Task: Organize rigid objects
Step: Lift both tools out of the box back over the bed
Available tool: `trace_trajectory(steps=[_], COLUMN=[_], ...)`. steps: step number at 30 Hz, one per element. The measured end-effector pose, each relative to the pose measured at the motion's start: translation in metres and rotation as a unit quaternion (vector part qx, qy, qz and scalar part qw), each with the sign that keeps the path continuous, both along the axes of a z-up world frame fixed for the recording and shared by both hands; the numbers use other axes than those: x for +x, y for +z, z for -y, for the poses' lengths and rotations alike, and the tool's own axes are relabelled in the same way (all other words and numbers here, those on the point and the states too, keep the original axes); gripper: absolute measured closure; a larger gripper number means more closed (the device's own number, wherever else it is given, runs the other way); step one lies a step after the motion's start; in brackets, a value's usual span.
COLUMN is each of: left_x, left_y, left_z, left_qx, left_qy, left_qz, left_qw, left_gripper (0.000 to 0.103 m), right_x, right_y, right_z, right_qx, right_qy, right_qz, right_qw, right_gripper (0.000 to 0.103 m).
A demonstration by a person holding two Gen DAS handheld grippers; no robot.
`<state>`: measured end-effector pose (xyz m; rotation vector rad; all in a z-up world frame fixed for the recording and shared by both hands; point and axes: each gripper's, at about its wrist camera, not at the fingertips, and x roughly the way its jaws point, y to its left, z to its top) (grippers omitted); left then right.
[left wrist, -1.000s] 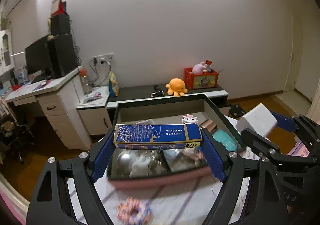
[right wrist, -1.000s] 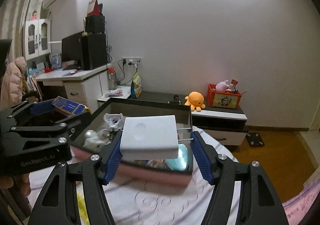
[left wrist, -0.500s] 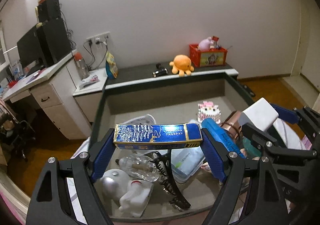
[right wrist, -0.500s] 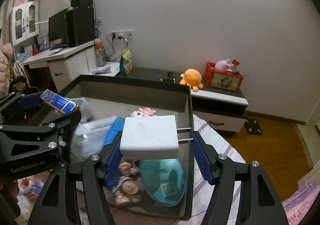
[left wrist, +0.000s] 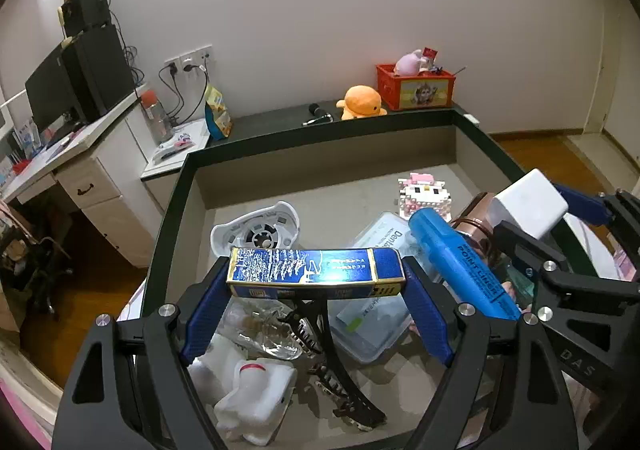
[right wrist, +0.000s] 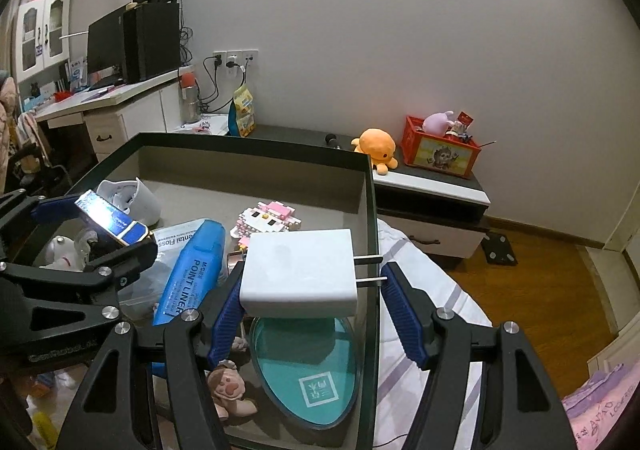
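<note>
Both grippers tilted down over the open box (left wrist: 180,186). The left gripper (left wrist: 316,278) clamped a blue carton (left wrist: 312,270); the right gripper (right wrist: 308,286) clamped a white charger (right wrist: 298,270) near the box's right wall, above a blue marker (right wrist: 192,274) and teal lid (right wrist: 304,366).

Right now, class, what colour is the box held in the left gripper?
Blue with gold edging; the box shows best in the left wrist view.

The left gripper (left wrist: 316,282) clamps a long, glossy blue box with gold trim (left wrist: 314,272) crosswise between its blue pads, above a dark-rimmed grey storage bin (left wrist: 320,166). Inside lie a big blue highlighter-shaped case (left wrist: 460,264), a pink-and-white block figure (left wrist: 425,194), a black hair claw (left wrist: 336,362) and a white fan housing (left wrist: 256,232). At right, the right gripper (left wrist: 560,226) grips a white plug adapter (left wrist: 528,204).
</note>
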<state>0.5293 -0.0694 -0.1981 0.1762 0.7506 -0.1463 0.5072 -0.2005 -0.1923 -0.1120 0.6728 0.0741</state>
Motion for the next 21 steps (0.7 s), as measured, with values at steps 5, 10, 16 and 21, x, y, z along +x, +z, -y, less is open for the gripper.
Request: trace_trajectory(steps=[5,10,16,21], left_x=[-0.016,-0.058,-0.129,-0.184], left_y=[0.019,0.052,0.078,0.082], left_z=[-0.009,-0.028,-0.048,-0.066], left_qx=[0.007,-0.015,-0.027,-0.029], left_qy=[0.015,0.02,0.02,0.026], left_qz=[0.036,0.091,0.143,0.159], left_qw=[0.9992,0.9955,0.9892,0.9865], left_gripper=[0.013,0.001,0.0,0.0], right_x=[-0.01,-0.038,-0.095,-0.149], right_y=[0.012,0.039,0.066,0.074], right_z=[-0.002,-0.005,-0.018,-0.028], right_qx=[-0.002,0.012,0.022,0.028], right_qy=[0.001,0.011,0.033,0.049], right_qz=[0.018,0.046,0.085,0.105], right_qw=[1.0,0.999,0.996,0.993], right_gripper=[0.023,0.022,0.018,0.013])
